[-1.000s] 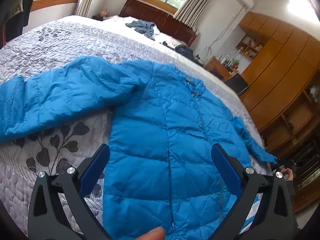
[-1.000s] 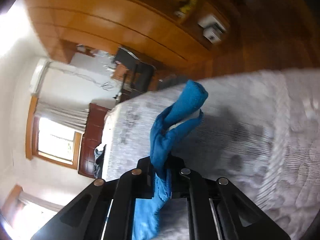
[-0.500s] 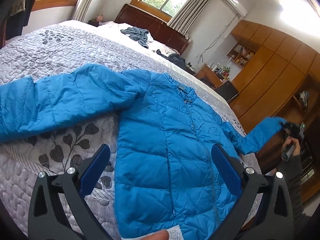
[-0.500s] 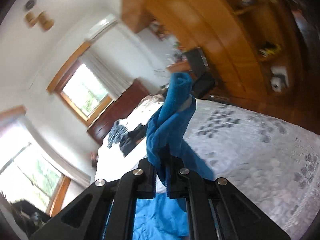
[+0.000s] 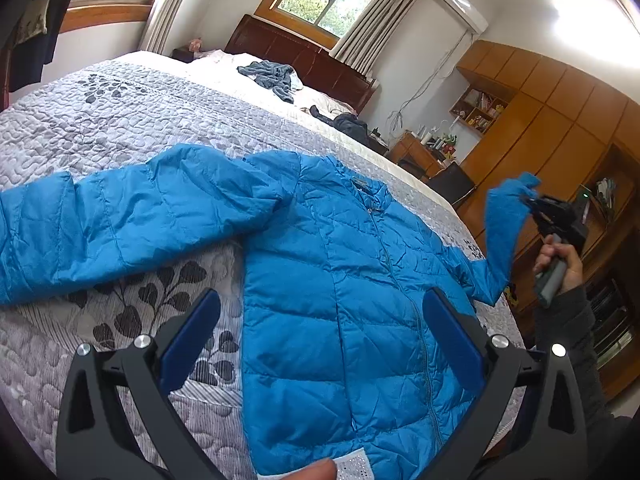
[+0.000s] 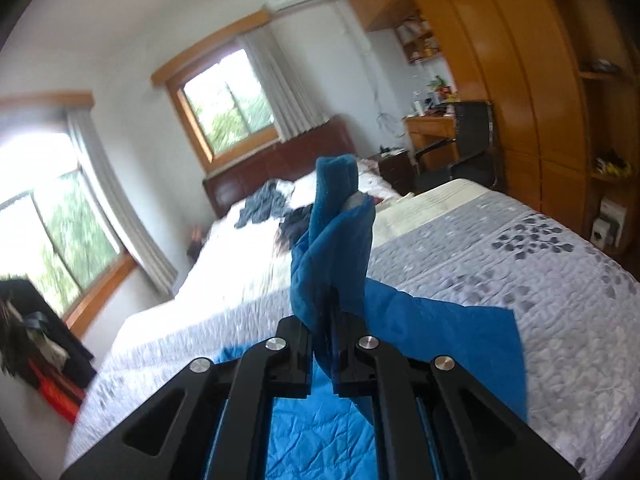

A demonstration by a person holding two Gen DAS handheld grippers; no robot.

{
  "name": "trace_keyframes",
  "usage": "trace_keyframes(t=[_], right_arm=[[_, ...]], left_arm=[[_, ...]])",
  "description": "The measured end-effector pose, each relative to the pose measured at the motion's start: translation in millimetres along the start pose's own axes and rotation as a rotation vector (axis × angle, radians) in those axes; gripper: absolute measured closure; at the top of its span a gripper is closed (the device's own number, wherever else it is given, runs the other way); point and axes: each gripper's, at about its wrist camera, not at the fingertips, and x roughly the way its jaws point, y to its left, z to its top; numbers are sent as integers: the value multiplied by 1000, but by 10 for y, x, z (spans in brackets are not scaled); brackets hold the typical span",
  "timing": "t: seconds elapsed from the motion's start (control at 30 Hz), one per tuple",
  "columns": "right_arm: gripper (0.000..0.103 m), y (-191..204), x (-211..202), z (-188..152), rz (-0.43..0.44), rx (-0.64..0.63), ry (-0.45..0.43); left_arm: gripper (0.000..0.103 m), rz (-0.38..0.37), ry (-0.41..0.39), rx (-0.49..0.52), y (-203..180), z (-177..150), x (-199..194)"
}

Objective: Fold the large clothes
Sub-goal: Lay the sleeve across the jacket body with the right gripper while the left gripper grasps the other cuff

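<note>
Jacket lies front-up on the bed, its sleeve cuff pinched and lifted by the right gripper for folding inward, while the left gripper hovers, fingers spread.

A jacket lies spread on the bed, its collar toward the headboard. One sleeve stretches flat to the left. The other sleeve is lifted off the bed at the right edge, pinched in the right hand-held gripper. The left hand-held gripper hovers above the jacket's lower half, fingers spread wide. A heap of clothes sits near the headboard; a wardrobe stands to the bed's right.
</note>
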Motion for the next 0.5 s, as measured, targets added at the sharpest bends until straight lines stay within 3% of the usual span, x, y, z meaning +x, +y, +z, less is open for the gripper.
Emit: trace_keyframes(t=[0.17, 0.33, 0.5], right_arm=[[97, 483, 381, -476, -26, -183, 106], [97, 930, 812, -1175, -44, -424, 245], [96, 1083, 1071, -1666, -46, -562, 345]], left_arm=[[3, -25, 13, 16, -55, 97, 99], [3, -62, 48, 46, -196, 258, 303], [3, -178, 151, -8, -302, 456, 705]])
